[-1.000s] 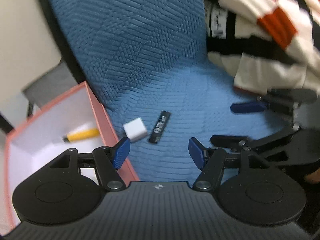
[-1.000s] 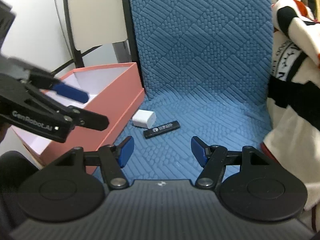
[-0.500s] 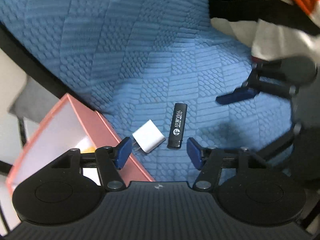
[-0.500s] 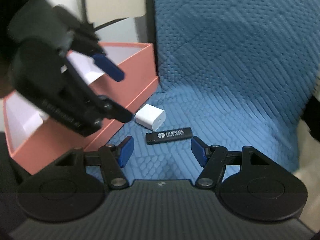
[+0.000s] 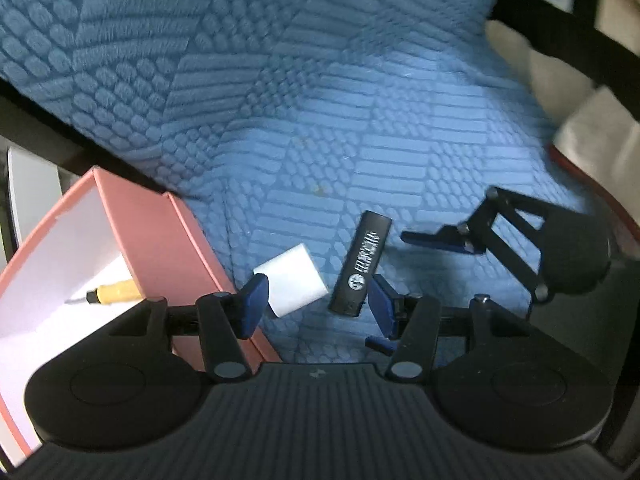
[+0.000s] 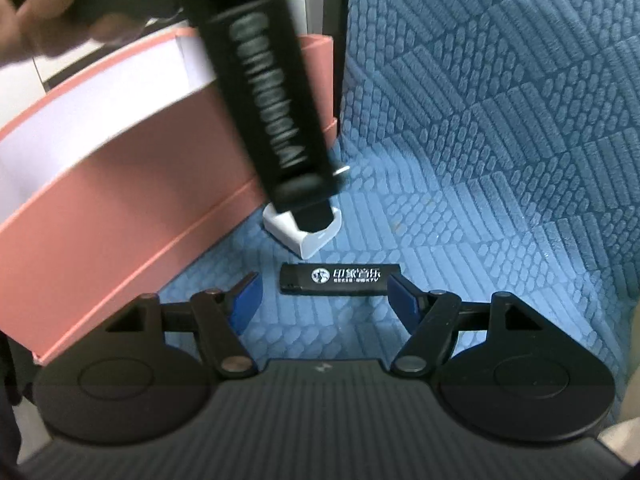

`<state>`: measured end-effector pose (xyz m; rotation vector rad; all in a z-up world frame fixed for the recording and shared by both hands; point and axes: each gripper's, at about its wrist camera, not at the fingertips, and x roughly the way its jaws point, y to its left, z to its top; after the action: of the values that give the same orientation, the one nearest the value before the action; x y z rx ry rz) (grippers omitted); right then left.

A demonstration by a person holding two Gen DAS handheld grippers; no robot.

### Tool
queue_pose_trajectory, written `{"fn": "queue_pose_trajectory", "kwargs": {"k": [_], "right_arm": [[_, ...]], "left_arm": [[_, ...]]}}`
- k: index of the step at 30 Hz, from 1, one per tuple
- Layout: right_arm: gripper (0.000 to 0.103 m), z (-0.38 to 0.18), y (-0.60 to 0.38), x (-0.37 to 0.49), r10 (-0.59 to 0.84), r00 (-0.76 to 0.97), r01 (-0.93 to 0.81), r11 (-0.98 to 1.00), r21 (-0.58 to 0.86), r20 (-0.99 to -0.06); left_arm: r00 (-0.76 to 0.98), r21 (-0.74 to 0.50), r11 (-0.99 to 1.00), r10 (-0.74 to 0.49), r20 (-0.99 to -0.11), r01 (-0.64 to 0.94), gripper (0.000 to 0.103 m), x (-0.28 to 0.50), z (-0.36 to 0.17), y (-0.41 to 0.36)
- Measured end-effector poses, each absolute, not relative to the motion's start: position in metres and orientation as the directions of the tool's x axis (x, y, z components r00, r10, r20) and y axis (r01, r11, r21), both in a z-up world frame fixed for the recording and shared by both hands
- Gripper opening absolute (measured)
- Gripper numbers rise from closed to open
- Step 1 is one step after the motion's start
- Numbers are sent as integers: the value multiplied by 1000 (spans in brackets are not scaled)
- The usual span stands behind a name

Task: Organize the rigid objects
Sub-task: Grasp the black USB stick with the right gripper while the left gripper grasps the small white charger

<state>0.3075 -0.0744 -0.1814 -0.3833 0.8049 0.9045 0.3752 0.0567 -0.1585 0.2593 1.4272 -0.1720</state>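
The left tongs (image 5: 318, 300) are half open around the white block (image 5: 294, 280), not squeezing it. The right tongs (image 6: 326, 300) are opening wide; the black stick (image 6: 340, 278) lies just ahead of them.

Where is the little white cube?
In the left wrist view, the white cube lies on the blue cushion, between the pink box and the black stick.

A blue quilted cover (image 5: 320, 120) with brick and scale patterns spread across the seat and up the backrest (image 6: 500, 80). A cream and black fabric (image 5: 568, 52), blurred, lay at its upper right edge. A dark frame bar (image 6: 334, 20) ran along the cover's edge, with a pale wall (image 5: 32, 184) beyond.
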Motion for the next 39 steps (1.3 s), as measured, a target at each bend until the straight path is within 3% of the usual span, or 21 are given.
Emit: {"fn": "queue_pose_trajectory", "kwargs": {"k": [2, 3, 17, 20, 22, 30, 34, 36, 39], "right_arm": [[85, -184, -72, 310, 553, 353, -817, 575, 40, -755], [86, -185, -72, 311, 560, 353, -818, 573, 43, -750], [86, -208, -52, 314, 542, 403, -816, 577, -22, -738], [86, -206, -53, 315, 561, 381, -817, 576, 16, -735], [74, -203, -54, 314, 556, 387, -813, 583, 13, -736], [55, -191, -62, 320, 542, 382, -798, 602, 29, -749], [54, -184, -71, 322, 551, 374, -805, 592, 34, -746], [55, -179, -76, 322, 559, 382, -806, 592, 32, -736], [74, -174, -79, 324, 556, 391, -801, 597, 26, -734]], "left_arm": [[135, 88, 967, 57, -989, 238, 62, 384, -163, 60], [126, 84, 970, 56, -990, 228, 62, 386, -166, 62], [63, 179, 935, 168, -984, 306, 62, 403, -199, 49], [46, 175, 938, 169, -985, 298, 62, 405, -206, 48], [48, 182, 938, 176, -983, 295, 62, 405, -209, 47], [79, 209, 932, 194, -978, 298, 61, 401, -217, 44], [116, 250, 917, 225, -967, 310, 57, 394, -220, 40], [126, 251, 916, 222, -967, 313, 56, 392, -219, 40], [140, 249, 915, 214, -967, 317, 55, 390, -217, 42]]}}
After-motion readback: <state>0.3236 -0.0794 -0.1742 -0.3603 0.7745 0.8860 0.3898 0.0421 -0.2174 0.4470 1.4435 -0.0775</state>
